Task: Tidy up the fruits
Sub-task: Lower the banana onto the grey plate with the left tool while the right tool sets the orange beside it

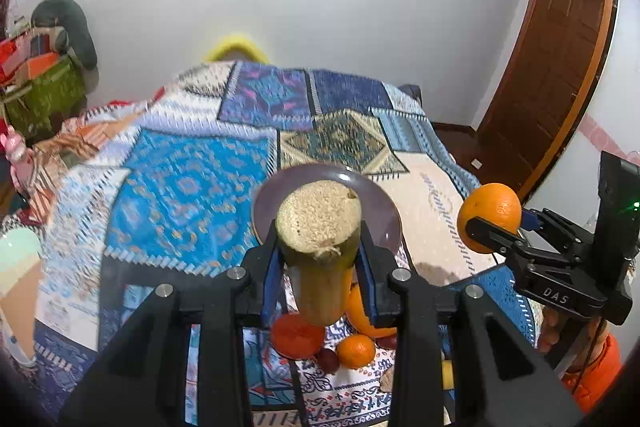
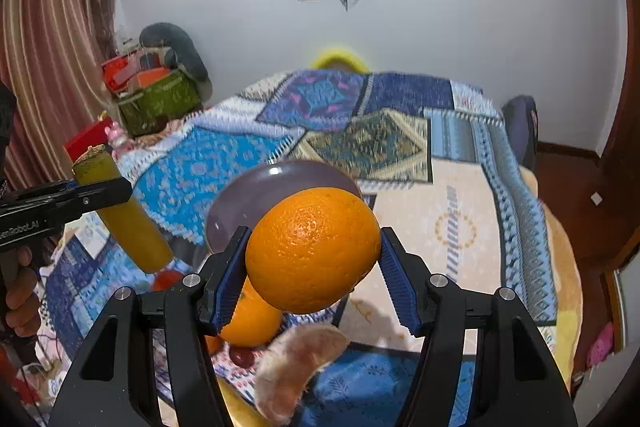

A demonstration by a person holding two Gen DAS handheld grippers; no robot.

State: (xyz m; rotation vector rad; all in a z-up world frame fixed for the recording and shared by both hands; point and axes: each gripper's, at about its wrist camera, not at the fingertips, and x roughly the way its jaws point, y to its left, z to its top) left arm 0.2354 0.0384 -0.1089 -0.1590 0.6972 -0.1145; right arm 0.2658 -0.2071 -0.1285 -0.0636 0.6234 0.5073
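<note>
Far to your left, a green bag (image 2: 160,103) stuffed with red and orange boxes is sitting against the wall beside the striped curtain (image 2: 52,39). Your left gripper (image 1: 320,247) is clamping a length of sugarcane (image 1: 320,247) between its blue pads, squeezing it from both sides; the cut fibrous end is pointing away from you and the stalk is hanging tilted above the bedspread. From the right wrist camera the same stalk (image 2: 124,211) is slanting down toward the fruit pile.

Just beyond the cane, a purple plate (image 1: 380,211) is lying on the patterned bedspread (image 1: 180,187), and it is bare where it shows. Beneath the left gripper, loose fruit is resting on the cloth: a red tomato (image 1: 298,335), a small tangerine (image 1: 356,349), a dark red fruit (image 1: 328,361) touching it, and a larger orange fruit (image 1: 360,311) partly hidden behind the gripper.

To the right, your right gripper (image 2: 314,267) is gripping an orange (image 2: 314,251) between its ribbed blue pads, holding it in the air near the plate's (image 2: 248,199) front edge. Below it a peeled pomelo segment (image 2: 296,371) is lying on the bedspread, blurred at close range. A wooden door (image 1: 560,75) is standing at the far right.
</note>
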